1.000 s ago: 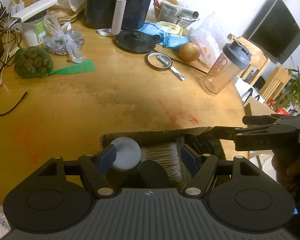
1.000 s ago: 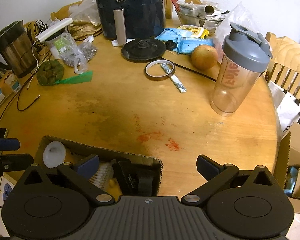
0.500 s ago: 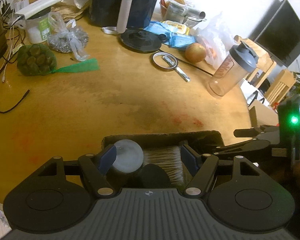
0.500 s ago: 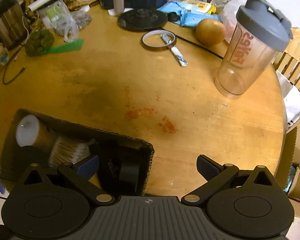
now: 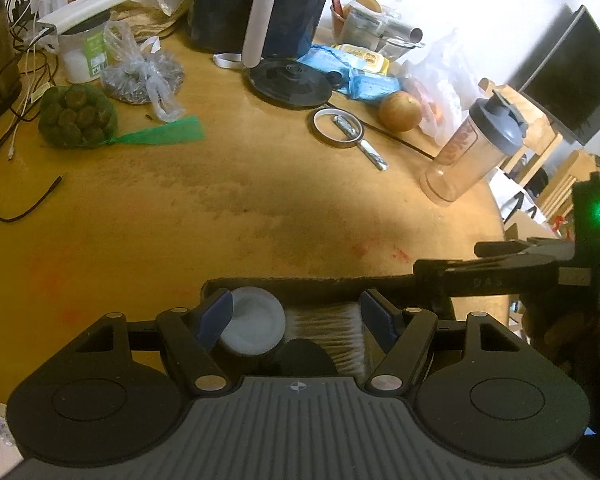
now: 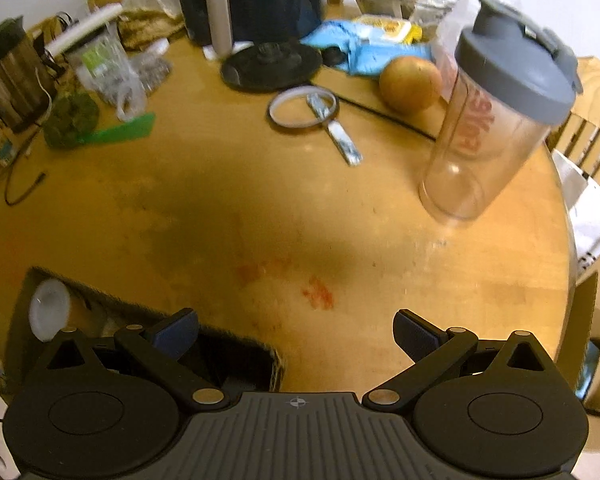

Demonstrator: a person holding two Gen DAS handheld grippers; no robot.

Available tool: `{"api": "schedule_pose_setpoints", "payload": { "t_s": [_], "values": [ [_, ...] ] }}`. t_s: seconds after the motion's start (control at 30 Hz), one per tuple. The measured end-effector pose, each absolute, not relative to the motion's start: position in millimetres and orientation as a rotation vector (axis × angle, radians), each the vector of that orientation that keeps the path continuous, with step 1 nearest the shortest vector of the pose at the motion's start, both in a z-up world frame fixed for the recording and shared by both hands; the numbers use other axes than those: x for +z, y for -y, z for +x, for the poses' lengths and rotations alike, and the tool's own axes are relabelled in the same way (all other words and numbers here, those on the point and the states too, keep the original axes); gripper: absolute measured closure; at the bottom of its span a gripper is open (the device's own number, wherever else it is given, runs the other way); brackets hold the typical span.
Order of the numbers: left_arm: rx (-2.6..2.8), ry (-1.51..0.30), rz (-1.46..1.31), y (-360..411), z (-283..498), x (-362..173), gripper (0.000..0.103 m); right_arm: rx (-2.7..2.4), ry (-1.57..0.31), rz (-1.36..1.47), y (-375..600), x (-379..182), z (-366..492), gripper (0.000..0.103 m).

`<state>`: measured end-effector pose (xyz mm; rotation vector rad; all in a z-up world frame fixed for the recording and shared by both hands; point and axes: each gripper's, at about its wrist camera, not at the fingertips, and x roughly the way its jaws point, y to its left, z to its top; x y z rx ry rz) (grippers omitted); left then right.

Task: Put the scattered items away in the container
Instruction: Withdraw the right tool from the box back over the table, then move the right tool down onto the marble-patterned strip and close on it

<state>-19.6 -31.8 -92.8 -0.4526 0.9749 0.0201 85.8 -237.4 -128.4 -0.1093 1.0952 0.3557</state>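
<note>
A low cardboard box [image 5: 300, 282] sits at the near edge of the wooden table. In it lie a white-lidded jar [image 5: 256, 320], a pack of cotton swabs [image 5: 328, 324] and a round black item [image 5: 306, 358]. My left gripper [image 5: 296, 316] hovers over the box, open, its blue pads standing on either side of the jar and swabs without pressing them. My right gripper [image 6: 296, 332] is open and empty, its left finger over the right end of the box [image 6: 112, 300]. In the left wrist view the right gripper [image 5: 448, 258] reaches in from the right, held by a hand.
On the table beyond are a grey-lidded shaker bottle [image 6: 496, 120], a round fruit [image 6: 410, 84], a tape ring [image 6: 302, 110] with a silver sachet [image 6: 342, 140], a black lid [image 5: 290, 82], an air fryer [image 5: 260, 0], a net of green fruit [image 5: 76, 116] and a cable [image 5: 20, 208].
The right gripper has moved forward and down over the table, so the shaker bottle looms larger. Both stay open. The left gripper has held its place over the box.
</note>
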Motion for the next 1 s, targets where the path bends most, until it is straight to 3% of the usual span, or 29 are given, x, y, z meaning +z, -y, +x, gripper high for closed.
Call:
{"api": "schedule_pose_setpoints", "payload": {
  "t_s": [0.53, 1.0],
  "values": [
    [0.015, -0.933, -0.429, 43, 2, -79, 0.033, 0.405, -0.945, -0.130, 242, -112, 125, 0.002],
    [0.089, -0.946, -0.455, 38, -2, -78, 0.032, 0.429, -0.897, -0.221, 222, -140, 161, 0.037]
  ]
}}
